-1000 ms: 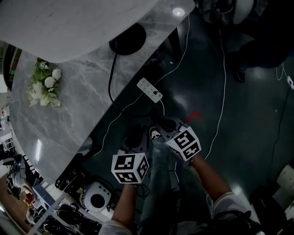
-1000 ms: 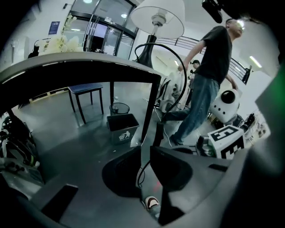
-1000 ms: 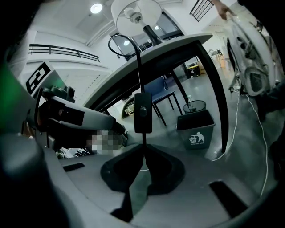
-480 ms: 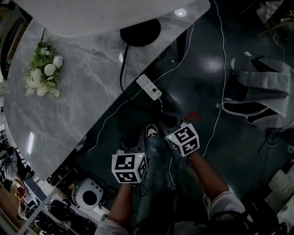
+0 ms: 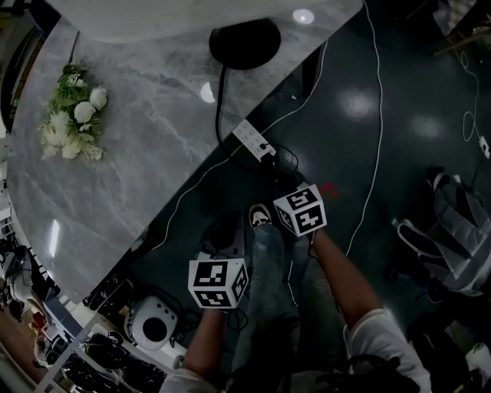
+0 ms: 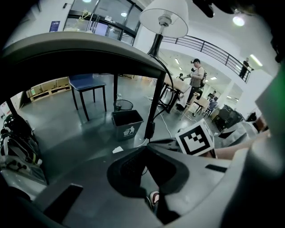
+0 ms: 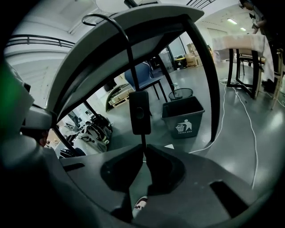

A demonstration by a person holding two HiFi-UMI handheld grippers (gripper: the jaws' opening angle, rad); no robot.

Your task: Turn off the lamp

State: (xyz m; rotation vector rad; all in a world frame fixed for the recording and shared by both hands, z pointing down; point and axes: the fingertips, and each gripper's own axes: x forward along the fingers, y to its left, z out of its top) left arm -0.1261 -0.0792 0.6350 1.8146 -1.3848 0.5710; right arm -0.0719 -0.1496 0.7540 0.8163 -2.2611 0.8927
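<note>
Under table edge (image 7: pixel 147 18), right claw (image 7: pixel 143 150) on lamp cord (image 7: pixel 129 62)

Head view: the top edge chops off the lamp shade (image 5: pixel 153 15). Right gripper view, centre: the cord (image 7: pixel 142 140) under the switch (image 7: pixel 139 112) disappears behind the right gripper (image 7: pixel 143 151), honestly can't tell if it's pinched.

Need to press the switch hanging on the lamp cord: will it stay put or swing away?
The switch hangs free on a thin cord off the table, so a sideways push would probably swing it. It looks small, likely light. The right tool, closed on the cord just below, should steady it.
</note>
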